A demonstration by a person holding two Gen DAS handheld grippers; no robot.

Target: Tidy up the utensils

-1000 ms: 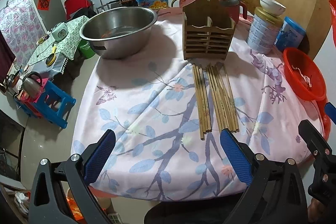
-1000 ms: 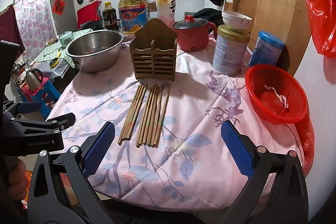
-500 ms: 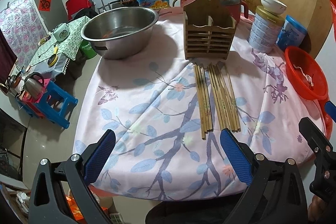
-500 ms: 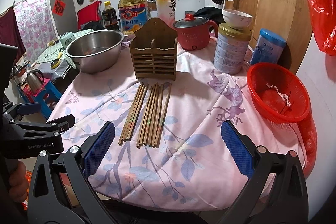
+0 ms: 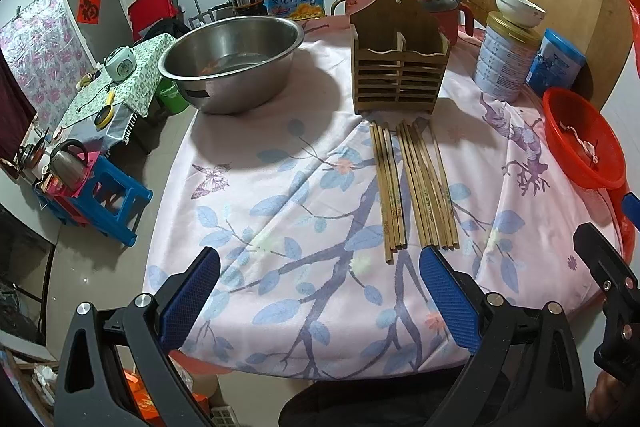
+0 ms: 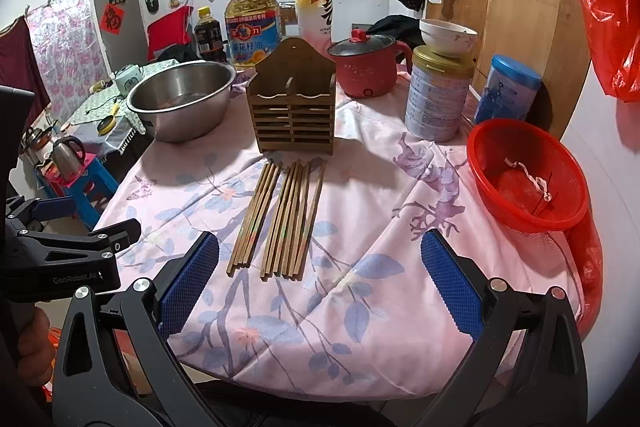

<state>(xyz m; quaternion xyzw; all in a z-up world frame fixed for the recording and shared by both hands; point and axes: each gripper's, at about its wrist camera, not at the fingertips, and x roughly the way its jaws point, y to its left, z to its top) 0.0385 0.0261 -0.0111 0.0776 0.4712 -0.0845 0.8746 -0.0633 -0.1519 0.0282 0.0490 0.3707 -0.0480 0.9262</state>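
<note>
Chopsticks [image 5: 412, 187] lie flat in two bunches mid-frame on the tablecloth [image 5: 280, 211], tips right up against the wooden holder [image 5: 398, 67] just above them. Left gripper [image 5: 320, 301] and right gripper [image 6: 320, 287] both hang low in frame, jaws wide apart, holding nothing

A steel bowl [image 5: 234, 61] sits at ten o'clock on the floral-clothed surface [image 5: 288, 211]. A red pot [image 6: 366, 69] stands at twelve, a tin [image 6: 438, 95] topped by a white bowl [image 6: 448, 37] at one, and a red basket [image 6: 524, 175] at three.
</note>
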